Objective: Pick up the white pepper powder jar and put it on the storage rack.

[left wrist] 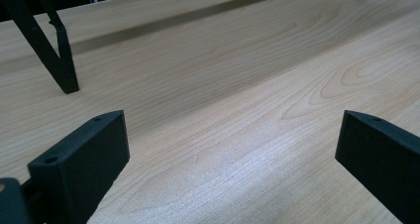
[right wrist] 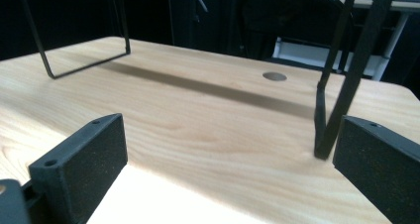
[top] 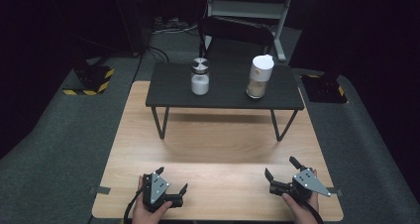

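Note:
On the wooden table (top: 218, 144) stands a small black raised shelf (top: 225, 92) on thin metal legs. Two jars sit on it: a glass jar (top: 200, 77) with a metal lid and white contents at the left, and a taller jar (top: 259, 77) with a white lid and tan contents at the right. My left gripper (top: 172, 181) rests near the table's front edge at the left, open, nothing between its jaws. My right gripper (top: 281, 167) rests at the front right, open and empty too. Bare wood lies between the jaws of the left gripper (left wrist: 233, 154) and the right gripper (right wrist: 230, 159).
A black chair (top: 236, 35) stands behind the table, with a white-framed stand (top: 247, 8) farther back. Yellow-black striped bases (top: 91, 80) sit on the grey floor at both sides. A shelf leg (right wrist: 341, 85) rises just ahead of my right gripper; another leg (left wrist: 49, 45) stands ahead of the left.

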The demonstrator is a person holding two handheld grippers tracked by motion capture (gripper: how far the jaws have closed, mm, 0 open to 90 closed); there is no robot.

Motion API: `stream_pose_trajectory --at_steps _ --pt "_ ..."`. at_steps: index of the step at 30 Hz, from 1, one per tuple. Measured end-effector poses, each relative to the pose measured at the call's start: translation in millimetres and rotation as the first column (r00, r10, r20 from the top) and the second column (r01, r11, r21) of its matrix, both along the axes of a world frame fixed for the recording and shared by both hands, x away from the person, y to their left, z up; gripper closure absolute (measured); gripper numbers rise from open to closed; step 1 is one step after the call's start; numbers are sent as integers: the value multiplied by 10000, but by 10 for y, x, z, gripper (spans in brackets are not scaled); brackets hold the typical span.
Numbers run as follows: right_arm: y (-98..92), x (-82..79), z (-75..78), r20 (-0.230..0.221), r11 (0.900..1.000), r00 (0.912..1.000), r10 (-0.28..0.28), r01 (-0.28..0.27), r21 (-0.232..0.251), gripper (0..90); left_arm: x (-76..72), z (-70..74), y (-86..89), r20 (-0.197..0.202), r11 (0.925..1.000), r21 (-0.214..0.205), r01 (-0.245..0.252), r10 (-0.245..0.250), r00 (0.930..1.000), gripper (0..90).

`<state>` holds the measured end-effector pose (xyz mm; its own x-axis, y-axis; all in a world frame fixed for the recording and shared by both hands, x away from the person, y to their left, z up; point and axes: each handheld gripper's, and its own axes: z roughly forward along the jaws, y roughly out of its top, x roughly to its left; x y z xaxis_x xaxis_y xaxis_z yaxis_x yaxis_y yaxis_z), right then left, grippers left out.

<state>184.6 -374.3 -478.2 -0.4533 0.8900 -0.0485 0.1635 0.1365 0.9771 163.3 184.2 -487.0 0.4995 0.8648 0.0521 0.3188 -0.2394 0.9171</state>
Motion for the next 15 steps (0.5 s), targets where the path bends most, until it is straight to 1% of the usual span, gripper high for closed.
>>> stream_pose_trajectory --at_steps 4,5,8,10,15 --pt "-43 -20 -54 -287 9998 9994 -188 187 -42 1 4 -1 8 -15 10000 -36 28 -29 10000 7" --pt "-43 -20 -54 -287 9998 9994 -188 187 -42 1 4 -1 8 -15 10000 -36 28 -29 10000 7" --pt "-71 -23 -84 -561 9997 9982 -198 190 -150 1 4 -1 7 -12 10000 -31 27 -27 10000 7" --pt "-76 -23 -93 -611 9997 9979 -195 186 -161 1 3 -1 6 -10 10000 -30 24 -24 10000 7" --pt "-92 -12 -122 -955 9993 9950 -284 259 -272 1 1 -3 9 -4 10000 -62 12 -12 10000 7"
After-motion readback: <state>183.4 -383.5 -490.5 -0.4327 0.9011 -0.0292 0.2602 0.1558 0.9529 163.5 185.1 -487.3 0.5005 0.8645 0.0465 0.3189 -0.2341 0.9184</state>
